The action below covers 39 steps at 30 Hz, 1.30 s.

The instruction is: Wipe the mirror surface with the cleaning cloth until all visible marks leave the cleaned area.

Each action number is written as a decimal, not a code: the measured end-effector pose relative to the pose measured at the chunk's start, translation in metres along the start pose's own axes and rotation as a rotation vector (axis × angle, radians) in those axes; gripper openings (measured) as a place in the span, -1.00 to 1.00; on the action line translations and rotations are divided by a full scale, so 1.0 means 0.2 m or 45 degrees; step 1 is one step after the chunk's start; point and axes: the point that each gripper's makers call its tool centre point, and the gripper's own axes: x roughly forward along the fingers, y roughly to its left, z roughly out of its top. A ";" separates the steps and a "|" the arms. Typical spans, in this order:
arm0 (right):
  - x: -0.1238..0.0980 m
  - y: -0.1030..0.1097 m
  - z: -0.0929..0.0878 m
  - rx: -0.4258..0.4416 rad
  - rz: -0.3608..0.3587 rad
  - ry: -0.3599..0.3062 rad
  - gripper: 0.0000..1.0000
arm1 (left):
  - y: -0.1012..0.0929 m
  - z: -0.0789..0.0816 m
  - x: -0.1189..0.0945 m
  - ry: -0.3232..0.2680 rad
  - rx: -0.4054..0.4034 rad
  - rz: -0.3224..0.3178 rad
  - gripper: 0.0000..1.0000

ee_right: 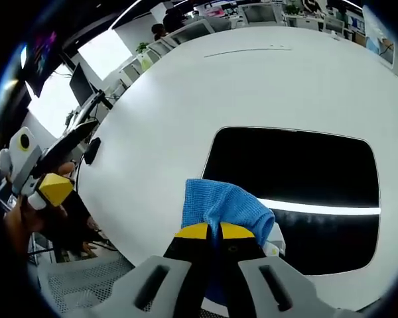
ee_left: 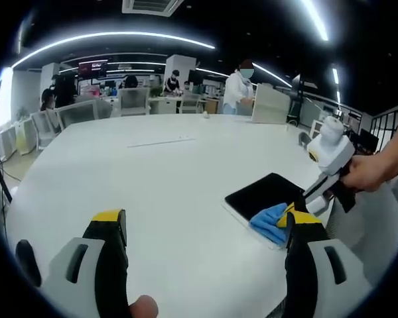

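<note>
Two grippers at work over one white table (ee_left: 152, 192), with the mirror (ee_right: 292, 192) as the landmark. Mirror: dark, rectangular with rounded corners, flat on the table, close to the table edge nearest the person. Seen in the left gripper view as a dark slab (ee_left: 264, 197) to the right of centre.

Right gripper (ee_right: 213, 232): yellow-tipped jaws pressed together on the blue cleaning cloth (ee_right: 225, 209), clamped tight. Cloth bunched at the near edge of the mirror, partly on the dark glass, partly hanging toward the table edge. Bright streak of ceiling light reflected on the mirror, just beside the cloth. No marks to be told on the glass at this size.

Same gripper from the left gripper view (ee_left: 302, 202): slanting down from a person's hand (ee_left: 368, 173) to the blue cloth (ee_left: 272, 222) at the mirror's near corner.

Left gripper (ee_left: 205, 225): jaws wide apart, holding nothing, well apart from the mirror, above bare table. Also visible from the right gripper view (ee_right: 50, 182), off the table edge, far from the mirror, held in a hand; jaw state not clear there.

Beyond the mirror, at the far side of the table: chairs (ee_left: 134, 101), desks and several people (ee_left: 239, 91) standing.
</note>
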 end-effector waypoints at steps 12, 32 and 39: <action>0.00 0.01 0.00 -0.035 0.008 0.001 -1.00 | -0.01 -0.01 0.01 0.006 -0.003 -0.004 0.98; 0.04 0.00 0.07 -0.080 -0.022 0.015 -1.00 | -0.04 0.00 0.00 0.011 -0.003 0.001 0.98; 0.06 -0.02 0.12 -0.111 -0.033 0.017 -1.00 | -0.03 0.00 -0.02 0.015 -0.004 0.010 0.98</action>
